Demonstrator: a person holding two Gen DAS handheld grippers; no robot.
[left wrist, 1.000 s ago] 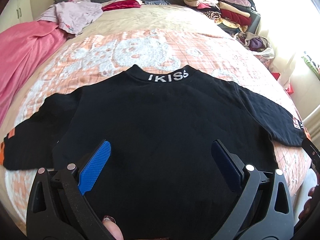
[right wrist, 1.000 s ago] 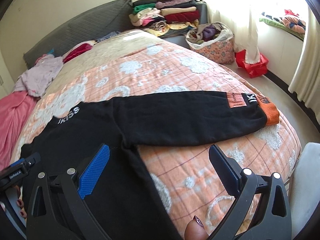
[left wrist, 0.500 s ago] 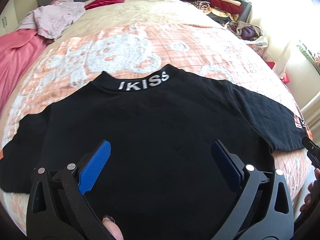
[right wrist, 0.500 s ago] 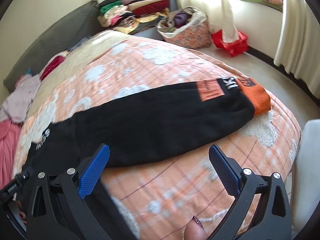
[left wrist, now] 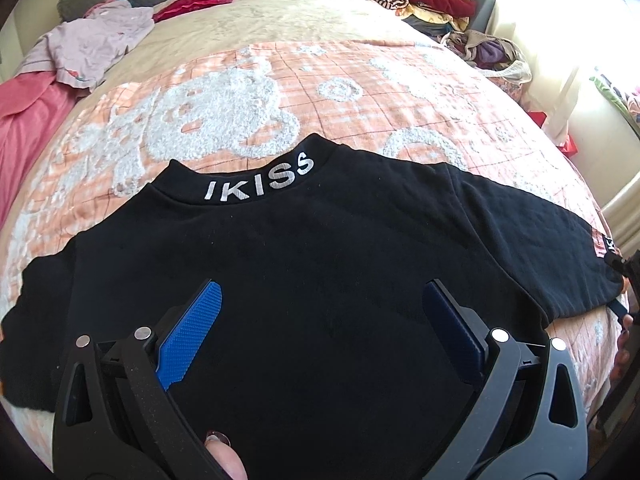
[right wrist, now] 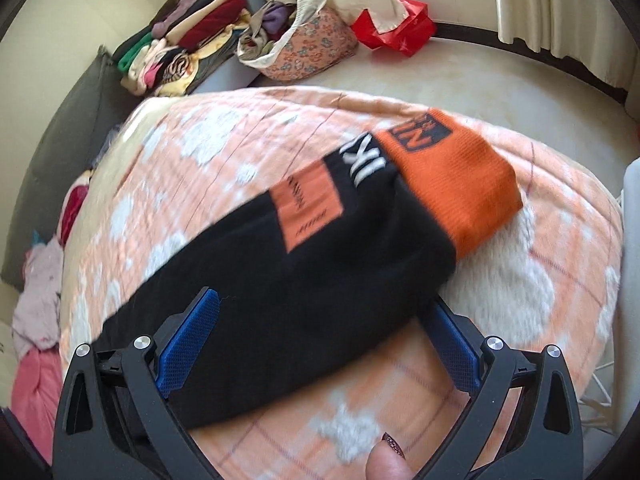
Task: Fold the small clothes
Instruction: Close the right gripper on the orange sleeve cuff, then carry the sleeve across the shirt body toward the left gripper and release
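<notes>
Sweater (left wrist: 320,264) lay spread flat on the blanket (left wrist: 248,92), both grippers wide apart.
Left gripper (left wrist: 320,320) hovered empty over the sweater's body; right gripper (right wrist: 324,332) straddled the sleeve (right wrist: 320,256) near its orange cuff (right wrist: 452,184), perhaps touching cloth, the frame being blurred.
</notes>
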